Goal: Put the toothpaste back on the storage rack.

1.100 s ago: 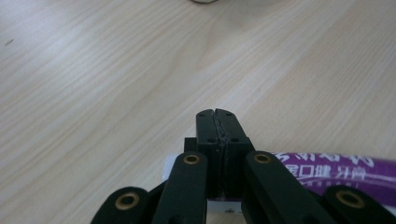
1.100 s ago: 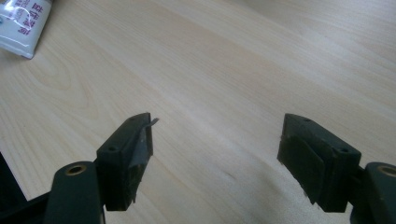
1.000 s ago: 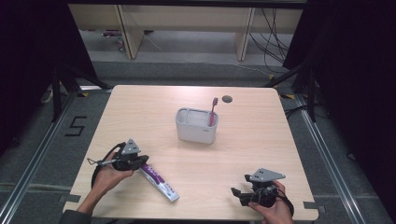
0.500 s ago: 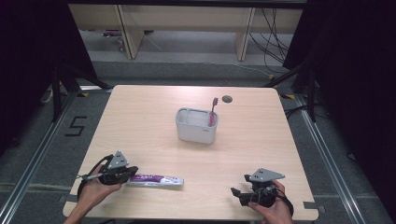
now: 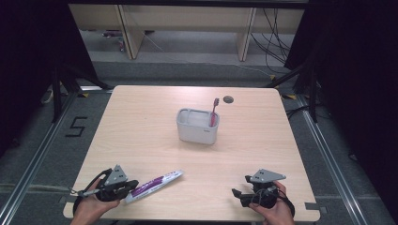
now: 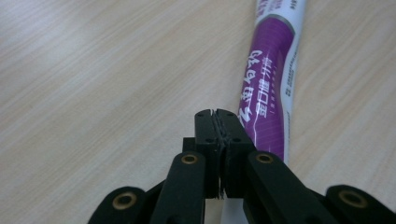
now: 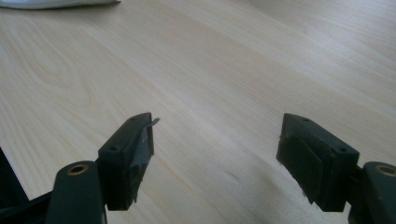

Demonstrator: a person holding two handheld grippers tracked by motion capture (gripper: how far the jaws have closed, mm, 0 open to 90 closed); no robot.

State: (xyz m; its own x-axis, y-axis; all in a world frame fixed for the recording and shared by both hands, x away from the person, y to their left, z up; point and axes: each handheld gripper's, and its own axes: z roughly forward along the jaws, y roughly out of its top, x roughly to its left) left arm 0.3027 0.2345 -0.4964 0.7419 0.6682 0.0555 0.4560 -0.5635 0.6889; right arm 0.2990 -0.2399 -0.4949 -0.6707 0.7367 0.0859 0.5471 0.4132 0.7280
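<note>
Nudging the toothpaste tube [image 5: 154,185] at the table's [image 5: 141,126] near-left edge with closed, empty left tongs [image 6: 216,116]: keep the push low and steady; right tongs [image 7: 217,154] idle, open.

A laboratory recording station. A square, pale wood-laminate table [image 5: 141,140] with a round cable port [image 5: 228,99] stands at the centre of the frame on grey carpet floor [image 5: 61,154]. Metal floor rails [image 5: 33,161] run along both sides, and a taped numeral "5" [image 5: 75,126] marks the floor at left. Black curtains [image 5: 28,56] close off the left and right edges. Loose black cables [image 5: 277,42] hang beneath light wooden benches [image 5: 187,18] along the top.
</note>
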